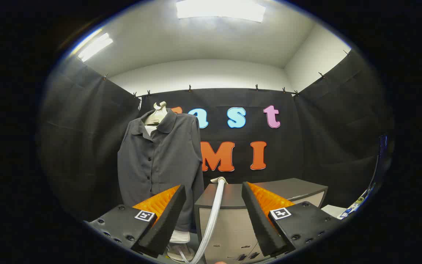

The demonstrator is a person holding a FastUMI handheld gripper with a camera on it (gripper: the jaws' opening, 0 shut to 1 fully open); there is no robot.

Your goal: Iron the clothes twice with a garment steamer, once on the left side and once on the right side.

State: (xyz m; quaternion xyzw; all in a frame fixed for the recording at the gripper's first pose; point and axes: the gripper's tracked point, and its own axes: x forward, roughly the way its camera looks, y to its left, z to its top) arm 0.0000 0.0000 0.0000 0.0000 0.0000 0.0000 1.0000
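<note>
The gripper (214,205) stood with its jaws released and wide apart, nothing grasped. Between the fingers ran a pale ribbed steamer hose (213,220), rising to its curved end at twelve o'clock, just in front of a grey low cabinet with drawers (233,216). The dark grey buttoned shirt (159,161) hung on a cream mannequin torso (158,114) at about ten o'clock, beyond the left finger, which overlapped its hem.
</note>
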